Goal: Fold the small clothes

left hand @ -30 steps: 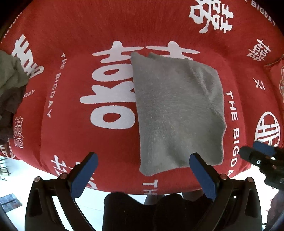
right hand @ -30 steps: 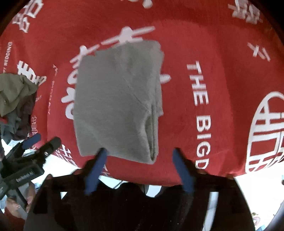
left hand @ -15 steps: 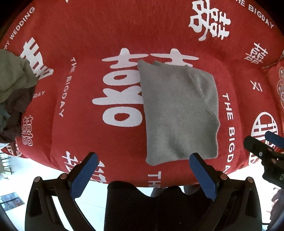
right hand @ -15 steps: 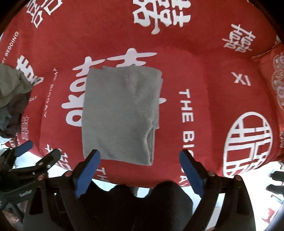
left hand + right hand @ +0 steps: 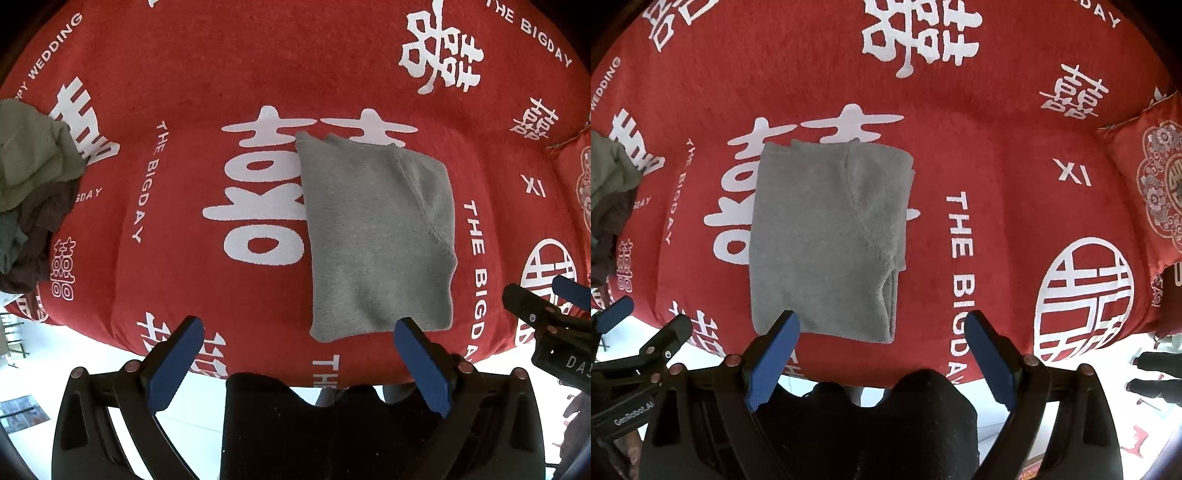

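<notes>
A grey garment (image 5: 376, 236) (image 5: 827, 240) lies folded into a flat rectangle on the red cover (image 5: 258, 74) (image 5: 997, 221) with white lettering. My left gripper (image 5: 299, 358) hangs above the cover's near edge, pointing down, jaws wide open and empty. Its right fingertip (image 5: 417, 354) overlaps the garment's near corner in the picture only. My right gripper (image 5: 882, 350) is likewise open and empty above the garment's near edge. Each gripper shows at the side of the other's view: the right gripper (image 5: 546, 314) and the left gripper (image 5: 635, 332).
A heap of unfolded clothes (image 5: 29, 192) (image 5: 609, 199), olive and dark brown, sits at the cover's left edge. A patterned red cushion (image 5: 1160, 192) lies at the right. Below the cover's near edge, pale floor (image 5: 74, 354) and a person's dark trousers (image 5: 325, 424).
Both grippers have risen from the garment, so it looks smaller and more of the cover shows. The right gripper's jaws spread wider and its view tilted to take in more of the far side.
</notes>
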The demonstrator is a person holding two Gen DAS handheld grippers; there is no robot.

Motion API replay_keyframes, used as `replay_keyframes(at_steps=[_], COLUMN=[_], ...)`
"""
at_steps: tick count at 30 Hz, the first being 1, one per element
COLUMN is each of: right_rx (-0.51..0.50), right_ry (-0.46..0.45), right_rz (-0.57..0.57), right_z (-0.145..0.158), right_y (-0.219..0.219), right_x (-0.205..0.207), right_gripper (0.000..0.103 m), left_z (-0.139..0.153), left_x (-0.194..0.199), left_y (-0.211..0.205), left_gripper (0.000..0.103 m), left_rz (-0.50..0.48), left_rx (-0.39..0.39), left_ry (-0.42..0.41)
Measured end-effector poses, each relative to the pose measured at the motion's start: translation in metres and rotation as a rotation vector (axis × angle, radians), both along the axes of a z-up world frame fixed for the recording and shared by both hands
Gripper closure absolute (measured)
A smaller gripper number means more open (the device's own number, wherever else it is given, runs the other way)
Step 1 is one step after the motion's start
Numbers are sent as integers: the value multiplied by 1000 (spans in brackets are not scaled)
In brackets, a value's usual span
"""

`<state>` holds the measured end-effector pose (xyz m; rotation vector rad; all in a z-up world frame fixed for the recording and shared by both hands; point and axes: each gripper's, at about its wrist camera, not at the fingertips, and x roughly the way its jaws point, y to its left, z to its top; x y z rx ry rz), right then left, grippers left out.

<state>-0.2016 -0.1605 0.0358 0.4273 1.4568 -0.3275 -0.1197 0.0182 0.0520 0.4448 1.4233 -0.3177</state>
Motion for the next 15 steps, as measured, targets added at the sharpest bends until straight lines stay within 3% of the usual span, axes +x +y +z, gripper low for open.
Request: replay_keyframes(at_steps=[15], right_rx=[-12], right_ry=[10], right_rz=[9], right_z=[2], right_y=[4], right_x=[-1], right_gripper=[11], left_z=[3], left_x=[-3], left_y=[4], left_gripper=[0], left_rz=[18], left_rx=[-3], left_ry=[-14])
